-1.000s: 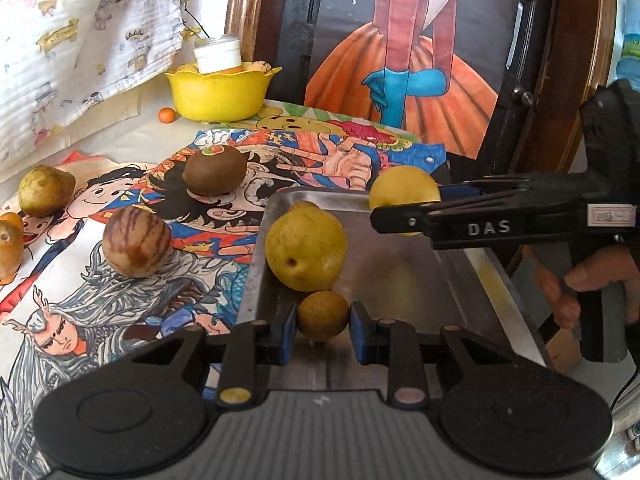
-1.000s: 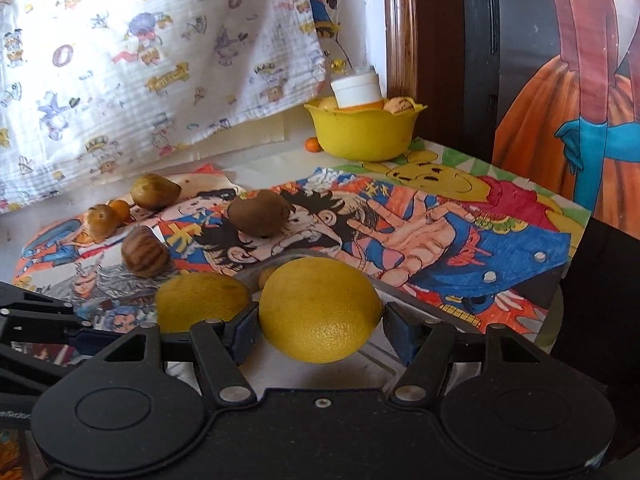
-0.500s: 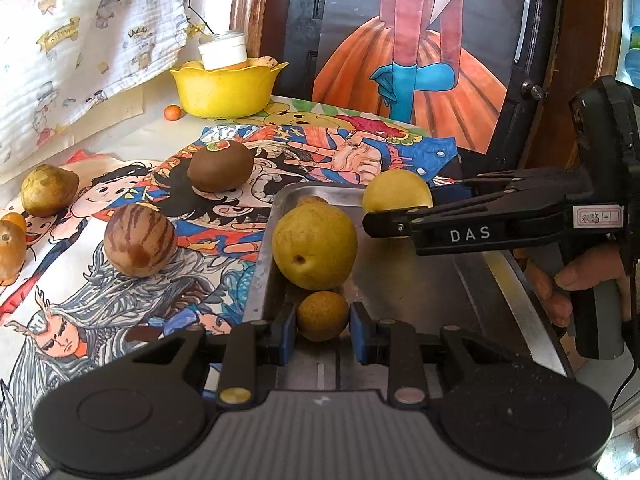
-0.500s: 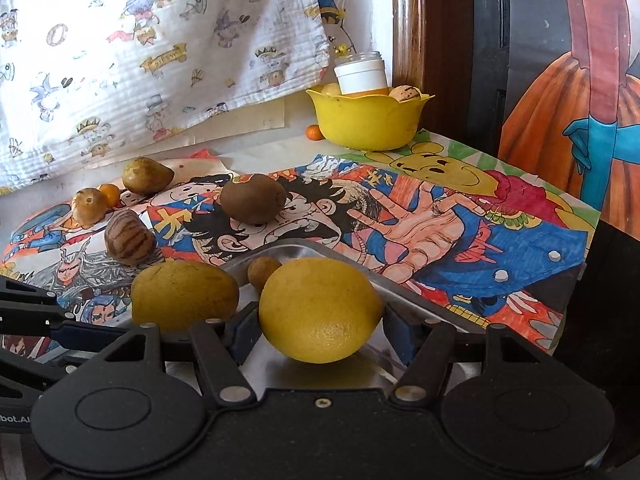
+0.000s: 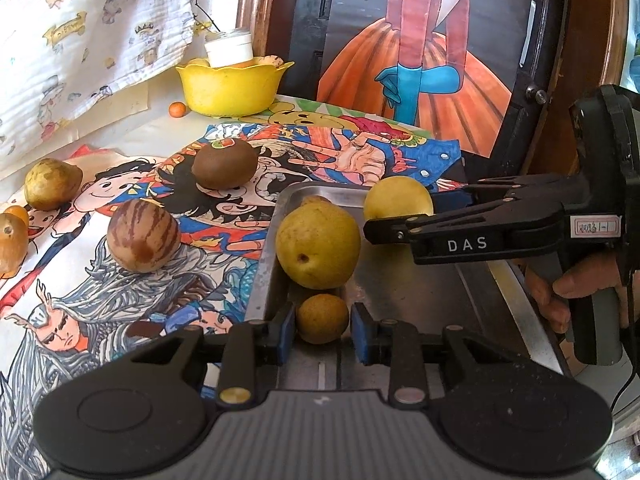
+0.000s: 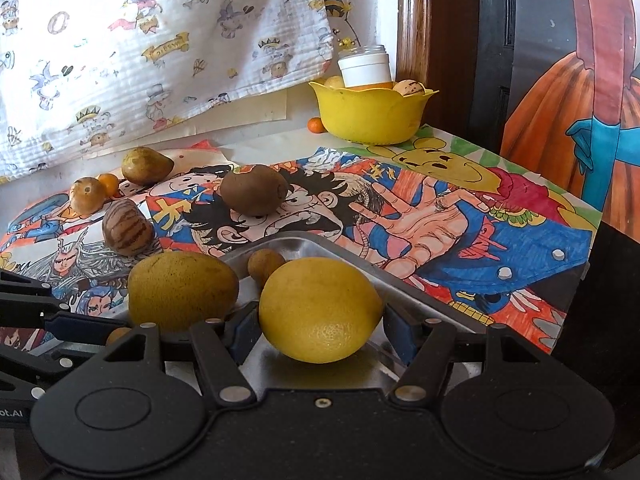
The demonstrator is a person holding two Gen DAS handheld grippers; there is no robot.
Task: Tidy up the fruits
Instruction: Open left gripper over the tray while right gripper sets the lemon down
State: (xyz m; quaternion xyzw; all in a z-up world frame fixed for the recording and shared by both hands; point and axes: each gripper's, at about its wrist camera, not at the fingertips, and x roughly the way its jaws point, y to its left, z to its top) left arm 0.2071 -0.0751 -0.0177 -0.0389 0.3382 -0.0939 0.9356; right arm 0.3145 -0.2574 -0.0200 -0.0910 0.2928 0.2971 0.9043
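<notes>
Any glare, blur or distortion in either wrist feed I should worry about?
Left wrist: sharp, bright daylight, sheen on the metal tray, fisheye bending and dark corners at the edges. Right wrist: sharp too, the lemon reflecting yellow on the tray below it, the same edge warping.

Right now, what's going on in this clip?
A person is sorting fruit into a silver metal tray with two handheld grippers. The left gripper is opening around a small round brownish-yellow fruit resting in the tray beside a large yellow pear. The right gripper holds a yellow lemon over the tray.
</notes>
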